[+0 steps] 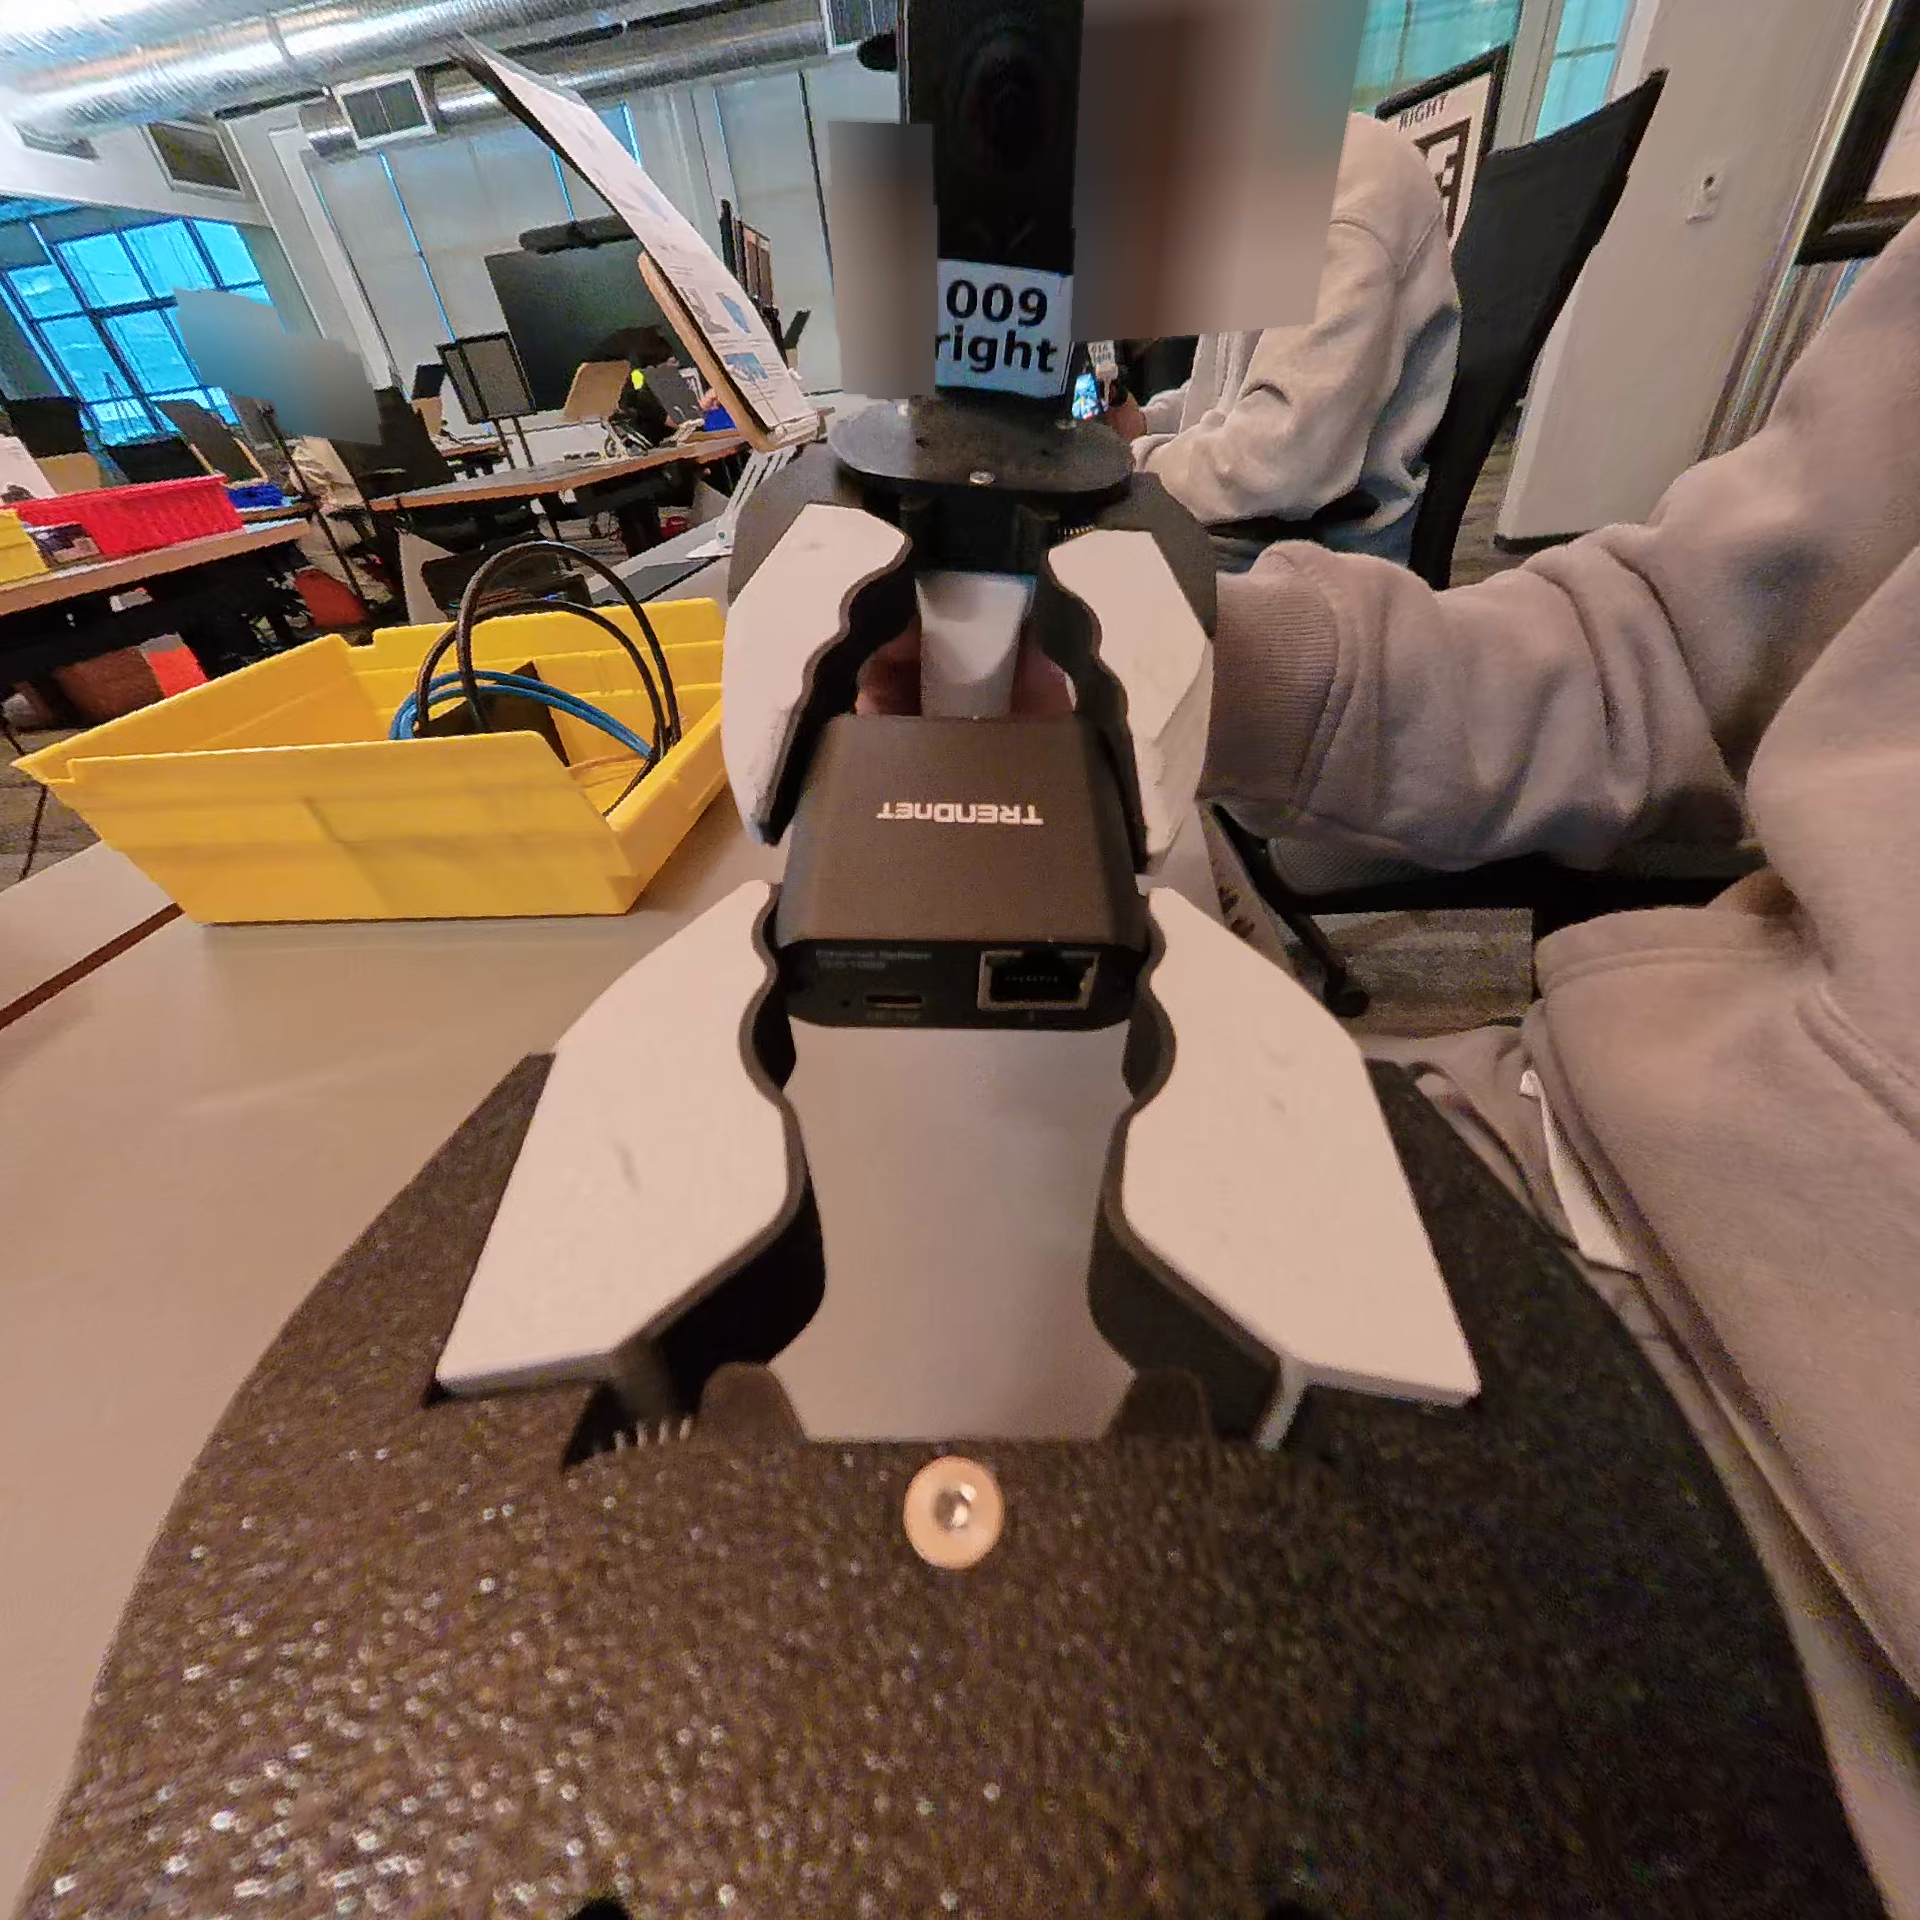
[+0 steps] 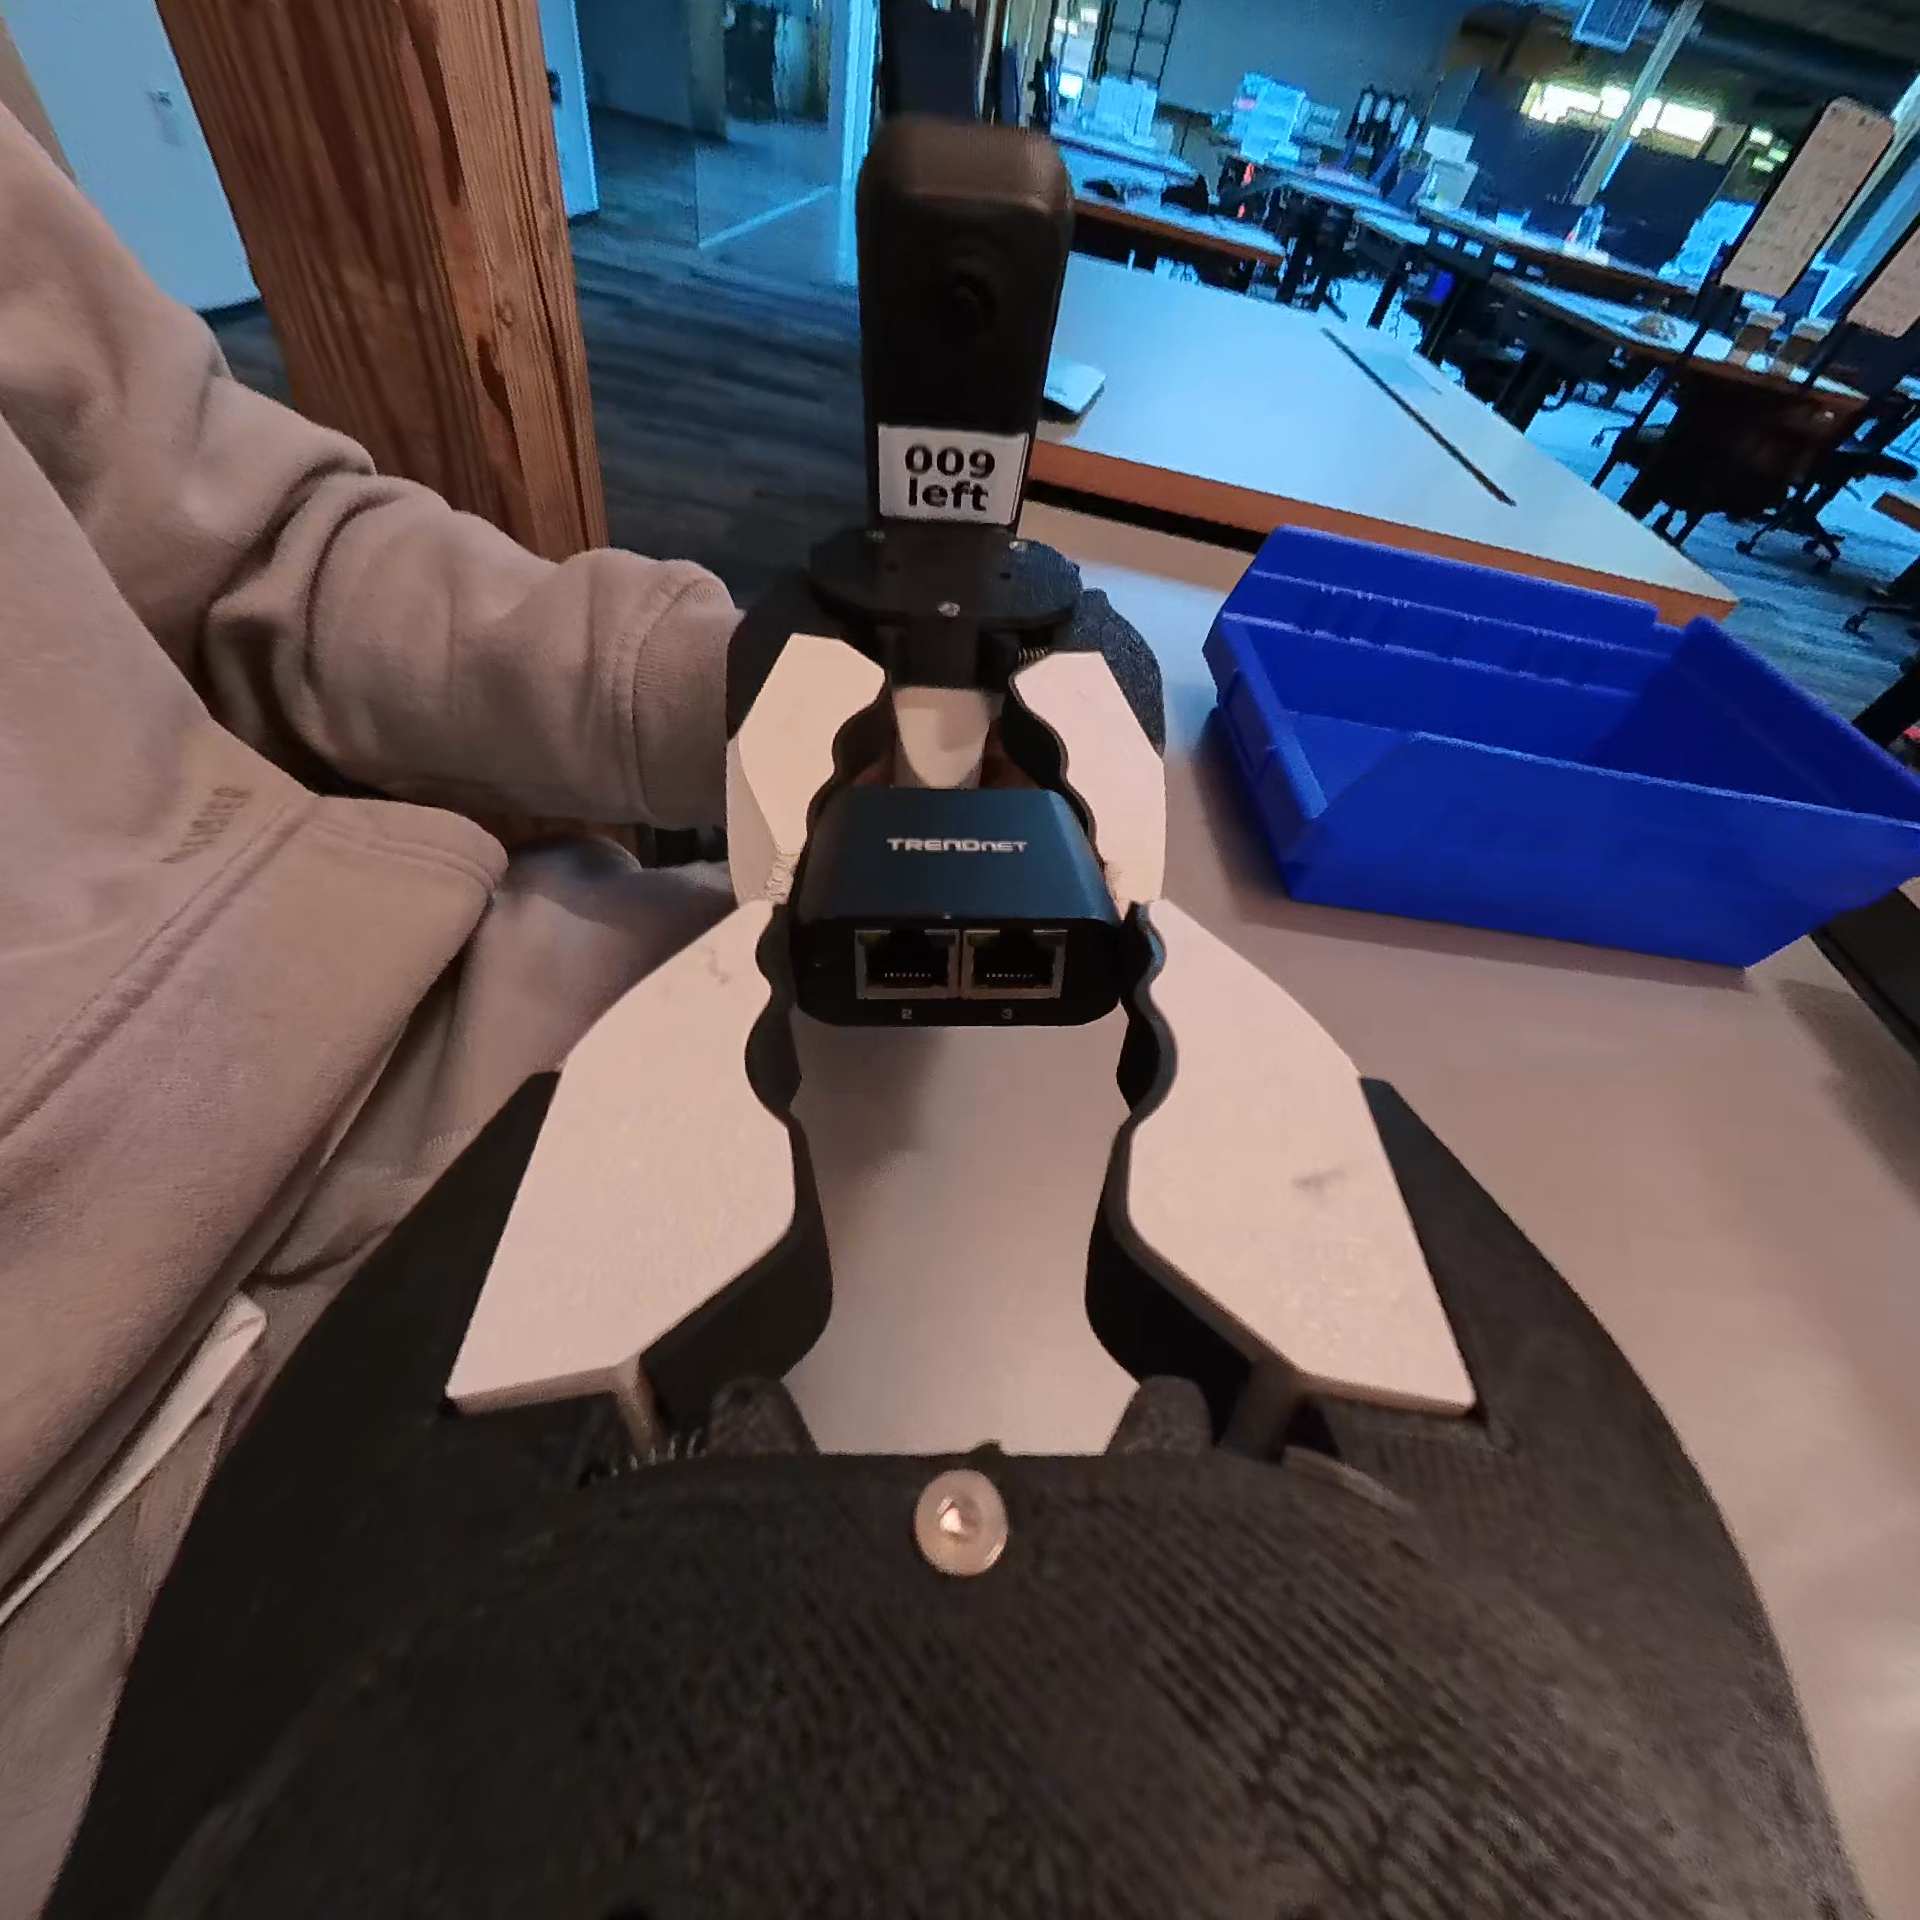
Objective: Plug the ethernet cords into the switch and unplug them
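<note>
A small black switch (image 1: 956,831) is held between both grippers over the grey table (image 1: 260,1091). My left gripper (image 1: 961,940) is shut on the end that has one empty ethernet port (image 1: 1039,977). My right gripper (image 2: 956,961) is shut on the opposite end of the switch (image 2: 951,862), which has two empty ports (image 2: 961,963). Each gripper faces the other. Black and blue ethernet cords (image 1: 520,686) lie coiled in a yellow bin (image 1: 364,821) at the left; no cord is plugged in.
A blue bin (image 2: 1558,800) stands on the table (image 2: 1455,1195) to the right of the switch. A person's beige sleeves (image 1: 1455,707) hold both grippers. A wooden post (image 2: 395,260) and a seated person (image 1: 1299,395) are behind. More tables are farther off. The grippers are tip to tip, or close to it.
</note>
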Motion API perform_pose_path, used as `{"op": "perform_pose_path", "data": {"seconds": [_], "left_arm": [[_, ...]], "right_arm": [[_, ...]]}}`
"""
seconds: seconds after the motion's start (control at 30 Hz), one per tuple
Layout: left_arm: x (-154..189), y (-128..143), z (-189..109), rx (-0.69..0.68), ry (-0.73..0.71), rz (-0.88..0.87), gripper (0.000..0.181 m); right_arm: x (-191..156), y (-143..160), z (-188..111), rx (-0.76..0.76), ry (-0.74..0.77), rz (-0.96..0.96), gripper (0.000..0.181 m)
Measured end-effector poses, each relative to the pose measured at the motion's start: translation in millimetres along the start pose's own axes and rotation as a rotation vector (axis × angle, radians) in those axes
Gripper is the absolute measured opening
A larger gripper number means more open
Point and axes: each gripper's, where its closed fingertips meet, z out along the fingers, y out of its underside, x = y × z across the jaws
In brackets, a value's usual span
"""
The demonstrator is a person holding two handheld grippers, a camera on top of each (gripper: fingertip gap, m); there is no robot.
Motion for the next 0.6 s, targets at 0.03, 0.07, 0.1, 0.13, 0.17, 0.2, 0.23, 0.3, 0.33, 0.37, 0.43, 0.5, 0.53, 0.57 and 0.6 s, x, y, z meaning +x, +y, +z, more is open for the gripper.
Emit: {"op": "perform_pose_path", "data": {"seconds": [0.03,0.07,0.1,0.13,0.17,0.2,0.23,0.3,0.33,0.37,0.43,0.5,0.53,0.57,0.6], "left_arm": [[-0.2,0.9,0.2,-0.002,-0.006,0.018,0.061],[-0.4,0.3,0.5,0.008,-0.015,0.040,0.061],[-1.1,-1.7,0.8,0.028,-0.026,0.049,0.061],[-5.1,-3.4,0.9,0.042,-0.053,0.043,0.067],[-13.7,-3.6,-0.3,0.046,-0.106,0.028,0.081],[-22.0,-2.1,-2.8,0.042,-0.154,0.013,0.087],[-28.9,-0.4,-6.2,0.037,-0.192,0.000,0.089],[-38.1,3.1,-13.4,0.029,-0.251,-0.013,0.089],[-41.1,5.0,-16.3,0.025,-0.271,-0.016,0.088],[-43.7,7.2,-18.5,0.020,-0.284,-0.020,0.087],[-47.7,13.0,-20.7,0.003,-0.296,-0.033,0.084],[-53.8,19.2,-21.3,-0.012,-0.319,-0.049,0.082],[-55.4,22.5,-20.4,-0.020,-0.318,-0.060,0.081],[-56.3,25.3,-18.8,-0.024,-0.312,-0.074,0.081],[-57.3,28.2,-17.0,-0.029,-0.310,-0.087,0.080]], "right_arm": [[-0.1,1.8,0.2,-0.016,0.001,-0.013,0.061],[-0.1,1.5,-0.1,-0.015,-0.001,-0.028,0.061],[0.7,0.2,-0.6,-0.010,0.000,-0.039,0.061],[2.8,-0.9,-1.2,-0.013,0.000,-0.041,0.061],[10.2,-2.2,-3.9,-0.027,0.024,-0.052,0.061],[25.3,-3.4,-10.2,-0.050,0.086,-0.078,0.061],[42.3,-4.6,-19.9,-0.081,0.136,-0.096,0.061],[97.9,-7.5,-51.3,-0.157,0.333,-0.102,0.061],[124.9,-5.4,-70.3,-0.217,0.397,-0.080,0.061],[153.6,-5.3,-90.8,-0.262,0.472,-0.068,0.061],[222.1,3.2,-144.4,-0.407,0.719,-0.050,0.061],[275.0,21.7,-193.0,-0.583,0.890,0.022,0.061],[296.5,30.7,-213.0,-0.667,0.960,0.021,0.060],[311.1,47.9,-226.6,-0.775,0.961,0.053,0.060],[324.3,66.5,-236.9,-0.855,0.960,0.100,0.060]]}}
